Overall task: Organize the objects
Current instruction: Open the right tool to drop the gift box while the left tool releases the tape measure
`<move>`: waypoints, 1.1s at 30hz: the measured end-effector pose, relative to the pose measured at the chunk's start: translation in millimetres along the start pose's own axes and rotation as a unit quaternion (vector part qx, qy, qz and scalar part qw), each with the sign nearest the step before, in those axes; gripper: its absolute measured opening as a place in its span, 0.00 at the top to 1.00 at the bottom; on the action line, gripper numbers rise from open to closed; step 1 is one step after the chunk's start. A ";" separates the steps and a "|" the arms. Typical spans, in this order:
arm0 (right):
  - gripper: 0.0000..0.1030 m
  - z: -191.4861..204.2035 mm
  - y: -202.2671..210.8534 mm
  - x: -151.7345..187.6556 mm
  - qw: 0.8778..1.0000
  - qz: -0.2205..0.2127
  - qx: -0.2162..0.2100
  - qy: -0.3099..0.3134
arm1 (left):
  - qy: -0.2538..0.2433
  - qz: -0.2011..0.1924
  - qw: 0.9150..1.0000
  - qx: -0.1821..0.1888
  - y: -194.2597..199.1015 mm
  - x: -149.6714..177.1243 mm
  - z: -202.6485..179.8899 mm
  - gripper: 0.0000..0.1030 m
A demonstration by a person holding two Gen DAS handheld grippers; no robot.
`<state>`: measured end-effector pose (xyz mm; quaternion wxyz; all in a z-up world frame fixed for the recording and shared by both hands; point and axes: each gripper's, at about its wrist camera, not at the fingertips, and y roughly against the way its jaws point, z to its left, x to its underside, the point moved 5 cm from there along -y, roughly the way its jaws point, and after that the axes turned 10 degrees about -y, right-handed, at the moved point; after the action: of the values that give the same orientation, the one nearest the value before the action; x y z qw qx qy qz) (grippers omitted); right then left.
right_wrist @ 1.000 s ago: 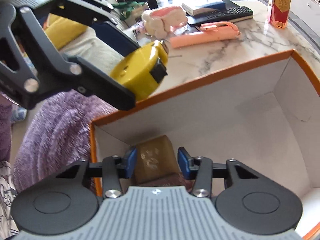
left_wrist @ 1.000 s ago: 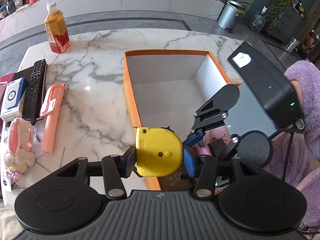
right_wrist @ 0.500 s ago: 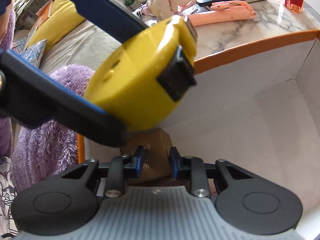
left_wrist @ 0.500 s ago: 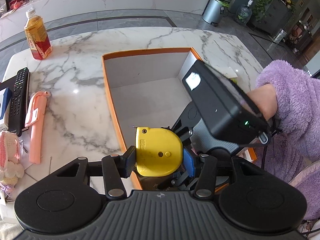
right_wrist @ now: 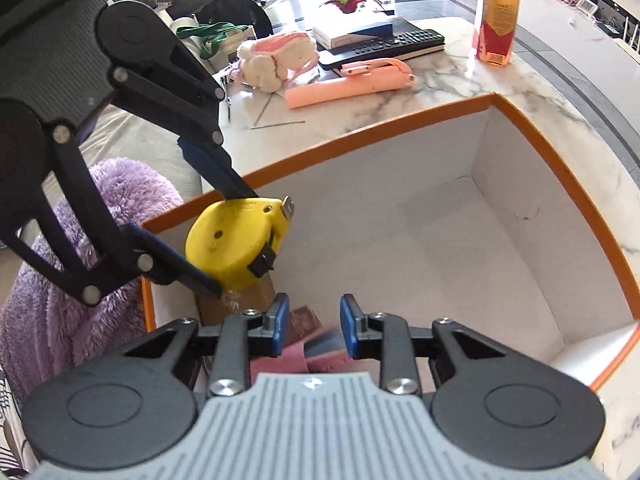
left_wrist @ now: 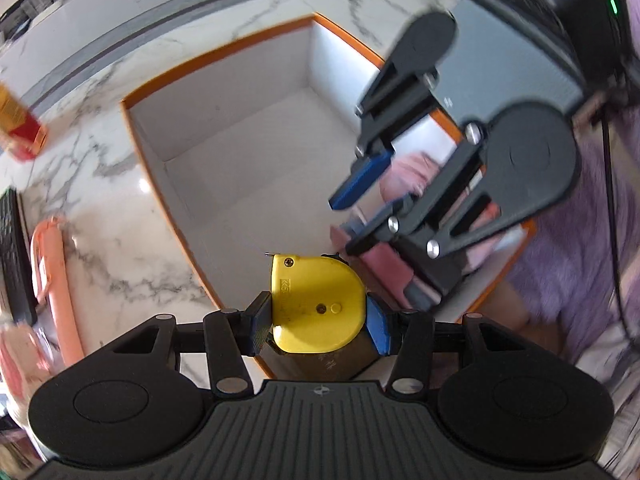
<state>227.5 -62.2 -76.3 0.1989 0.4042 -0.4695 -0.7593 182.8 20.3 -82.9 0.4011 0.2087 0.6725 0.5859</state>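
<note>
a: what does the left gripper carry?

b: a yellow tape measure, pinched flat between the blue pads. it hangs just inside the near corner of the box, over a brown packet that stands there.

a: and the right gripper?

b: its fingers are spread, with nothing between them. they sit low in the same end of the box, above blurred pink items.

a: what lies outside the box?

b: on the marble table: a pink stick, a remote, a knitted toy and a bottle, all well apart from the box.
</note>
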 end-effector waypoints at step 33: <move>0.88 15.6 -58.3 -19.8 0.995 -0.008 -0.040 -0.086 | -0.177 0.127 0.971 0.094 -55.2 19.6 -16.2 0.39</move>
<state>231.3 -12.1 -115.1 0.1677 0.3330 -0.4509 -0.8110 169.0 12.5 -141.5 0.4147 0.4298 0.6110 0.5196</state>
